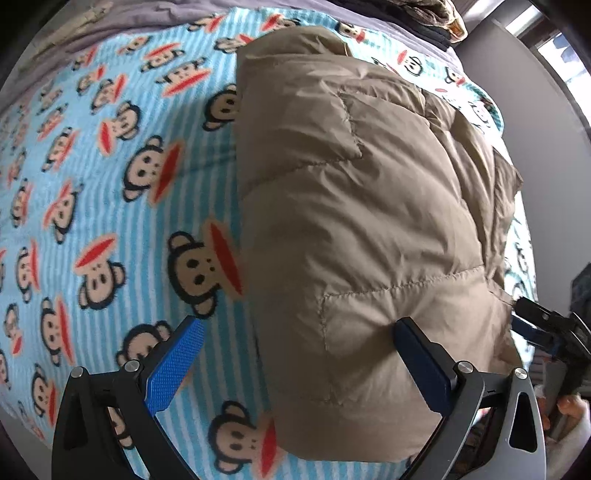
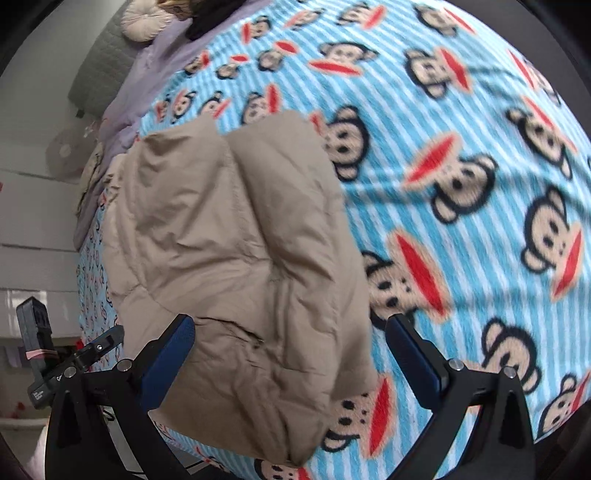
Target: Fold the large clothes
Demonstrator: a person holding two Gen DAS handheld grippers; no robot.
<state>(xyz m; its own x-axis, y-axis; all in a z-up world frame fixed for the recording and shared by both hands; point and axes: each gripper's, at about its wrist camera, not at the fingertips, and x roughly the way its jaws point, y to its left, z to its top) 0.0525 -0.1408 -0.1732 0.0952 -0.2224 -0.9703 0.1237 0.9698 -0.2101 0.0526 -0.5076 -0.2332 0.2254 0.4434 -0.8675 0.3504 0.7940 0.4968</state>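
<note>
Nearest me, my left claw (image 1: 299,354) stands wide open and holds nothing; its 3 o'clock finger sits against the near end of the tan puffer jacket (image 1: 362,206), the other over the monkey-print blanket (image 1: 110,206). My right claw (image 2: 290,350) is equally spread and empty, straddling the jacket's near corner. The jacket lies as a folded bundle on the bed, running away toward 12 o'clock. I judge it light, soft, springy and slick-shelled, so I'd pinch a stitched seam or hem edge. Only the left view shows the quilted pocket seams; only the right shows the pillow (image 2: 142,18) far off at 11 o'clock.
</note>
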